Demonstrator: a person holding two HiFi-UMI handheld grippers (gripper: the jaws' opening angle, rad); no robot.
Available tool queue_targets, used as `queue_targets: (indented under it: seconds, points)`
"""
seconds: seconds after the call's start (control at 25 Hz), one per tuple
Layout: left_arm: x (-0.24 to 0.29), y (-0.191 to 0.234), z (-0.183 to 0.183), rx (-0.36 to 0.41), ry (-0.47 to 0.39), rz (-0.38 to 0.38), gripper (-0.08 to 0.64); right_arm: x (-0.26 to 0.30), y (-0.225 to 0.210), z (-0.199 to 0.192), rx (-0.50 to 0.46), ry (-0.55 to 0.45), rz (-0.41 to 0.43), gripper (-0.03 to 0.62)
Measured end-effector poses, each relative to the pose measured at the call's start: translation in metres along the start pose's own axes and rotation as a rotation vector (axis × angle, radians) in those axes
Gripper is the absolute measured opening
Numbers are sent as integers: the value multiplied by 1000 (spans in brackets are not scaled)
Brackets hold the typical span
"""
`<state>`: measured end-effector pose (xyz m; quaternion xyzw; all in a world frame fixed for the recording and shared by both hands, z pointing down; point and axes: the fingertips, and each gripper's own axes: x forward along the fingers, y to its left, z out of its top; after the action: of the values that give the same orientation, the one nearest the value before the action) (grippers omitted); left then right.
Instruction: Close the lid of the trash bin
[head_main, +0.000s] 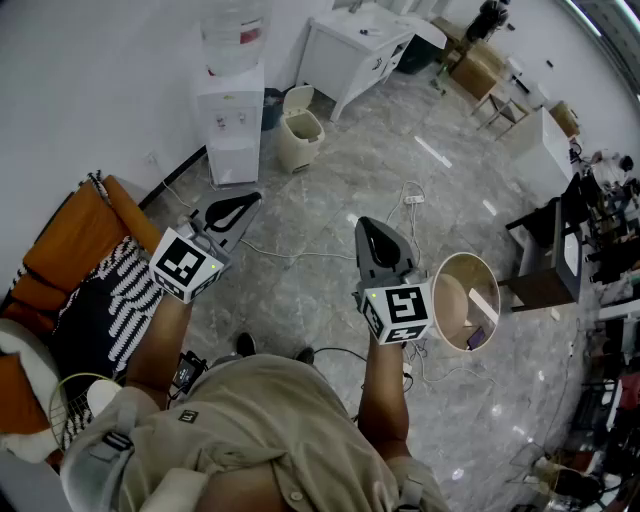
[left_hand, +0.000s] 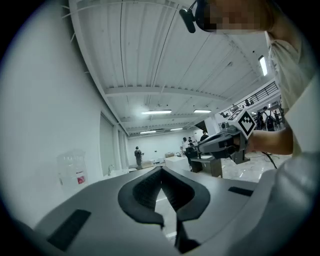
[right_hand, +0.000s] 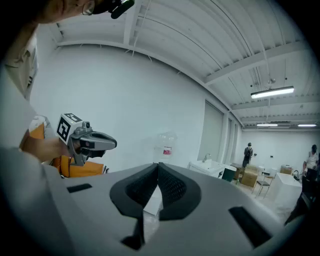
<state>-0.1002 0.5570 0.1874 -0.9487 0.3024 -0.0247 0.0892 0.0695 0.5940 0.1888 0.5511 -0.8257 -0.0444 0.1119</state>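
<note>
The left tool (head_main: 243, 205) and the right tool (head_main: 370, 228) hang over the grey marble floor (head_main: 310, 290), each with its jaws pressed together on nothing. The cream plastic trash bin (head_main: 300, 138) stands far ahead, beside the white water dispenser (head_main: 232, 125), its lid (head_main: 297, 97) tipped up. A round beige basket (head_main: 445, 300) sits near right.

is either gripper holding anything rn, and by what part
Nothing is held. The left gripper and the right gripper each have jaws shut together with nothing between them; the trash bin stands far off, its lid up.
</note>
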Motion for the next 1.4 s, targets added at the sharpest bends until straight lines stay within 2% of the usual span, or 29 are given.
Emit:
queue_targets:
  seconds: [1.16, 1.4]
  points:
    - [-21, 25, -20, -35, -41, -71, 15, 16, 35, 2, 45, 18, -59, 26]
    - [-29, 40, -27, -47, -37, -54, 15, 34, 38, 5, 45, 21, -54, 26]
